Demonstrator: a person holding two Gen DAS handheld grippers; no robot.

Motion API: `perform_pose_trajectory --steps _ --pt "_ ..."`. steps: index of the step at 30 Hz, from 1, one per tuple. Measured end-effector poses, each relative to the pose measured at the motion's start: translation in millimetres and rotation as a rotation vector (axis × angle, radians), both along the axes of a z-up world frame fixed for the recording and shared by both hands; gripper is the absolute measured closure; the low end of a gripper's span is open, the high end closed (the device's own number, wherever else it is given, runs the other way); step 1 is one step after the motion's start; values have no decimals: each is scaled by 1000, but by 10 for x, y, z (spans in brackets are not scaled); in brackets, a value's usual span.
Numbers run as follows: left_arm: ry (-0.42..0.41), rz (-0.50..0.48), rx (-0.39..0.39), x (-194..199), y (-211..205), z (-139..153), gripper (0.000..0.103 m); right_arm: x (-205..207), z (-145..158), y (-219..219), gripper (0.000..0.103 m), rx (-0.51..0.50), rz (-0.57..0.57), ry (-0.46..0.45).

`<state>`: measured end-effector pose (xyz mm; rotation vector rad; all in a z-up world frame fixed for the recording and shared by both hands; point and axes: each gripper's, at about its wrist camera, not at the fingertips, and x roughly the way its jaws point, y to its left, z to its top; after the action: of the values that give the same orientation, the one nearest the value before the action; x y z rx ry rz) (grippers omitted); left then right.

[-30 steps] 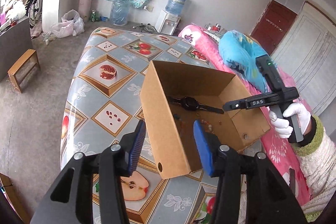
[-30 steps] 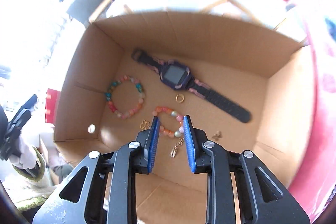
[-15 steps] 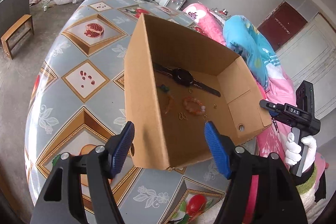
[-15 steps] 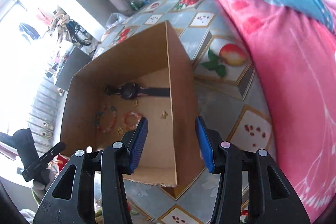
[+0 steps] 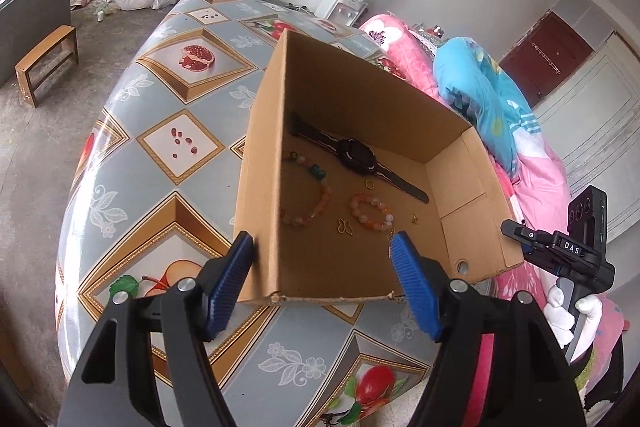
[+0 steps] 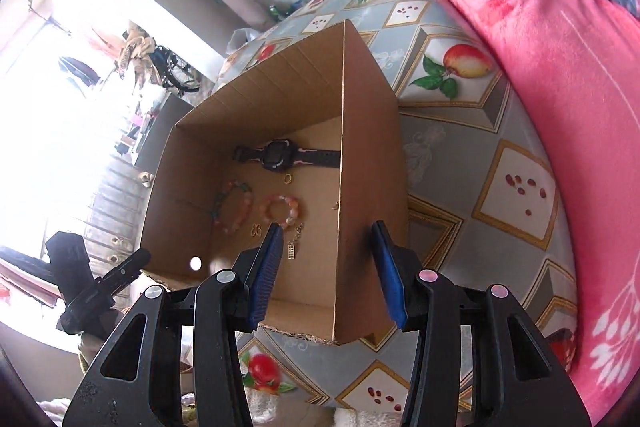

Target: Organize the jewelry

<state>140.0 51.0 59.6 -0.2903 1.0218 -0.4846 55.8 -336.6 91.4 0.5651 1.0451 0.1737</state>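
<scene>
One open cardboard box [image 5: 352, 99], plain brown corrugated, rectangular, stands on a table covered by a glossy fruit-print cloth [image 5: 176, 147].

Contents, counted ahead of the left gripper [image 5: 322, 281]:
- 1 dark wristwatch [image 5: 356, 157], strap laid flat, rounded-square case, farthest from the pads.
- 2 bead bracelets: a larger multicoloured bracelet [image 5: 310, 195] and a smaller orange-pink bracelet [image 5: 370, 211] with a dangling chain charm, nearer the fingertips.
- 3 small gold pieces: a ring [image 5: 369, 183] just beside the watch, a butterfly-shaped charm [image 5: 344, 227] between the bracelets, and a tiny piece [image 5: 415, 218] to the right (shape too small to tell, possibly an earring).

Left gripper: jaws released and wide, having just been opening; they straddle the box's near left corner, one blue ribbed pad outside the wall, the other over the interior. No pad presses on cardboard.

Right gripper [image 6: 328, 263]: jaws likewise spread, after opening within the last second, straddling the box's right wall [image 6: 368, 187]; left pad over the interior beside the chain charm, right pad outside. Nothing grasped.

A white-gloved hand [image 5: 568, 315] holds the right gripper's handle.
</scene>
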Motion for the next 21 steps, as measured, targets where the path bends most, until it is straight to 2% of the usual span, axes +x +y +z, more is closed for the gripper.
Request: perform_pose_trajectory --steps 3,10,17,21 --pt "-20 23 26 -108 60 9 33 -33 -41 73 58 17 24 -12" --pt "-34 56 18 -396 211 6 33 -99 -62 188 58 8 50 -29" --pt "-39 48 -5 -731 250 1 32 -306 -69 178 58 13 36 -44" --pt "-64 38 6 -866 216 3 32 -377 -74 175 58 -5 24 -57"
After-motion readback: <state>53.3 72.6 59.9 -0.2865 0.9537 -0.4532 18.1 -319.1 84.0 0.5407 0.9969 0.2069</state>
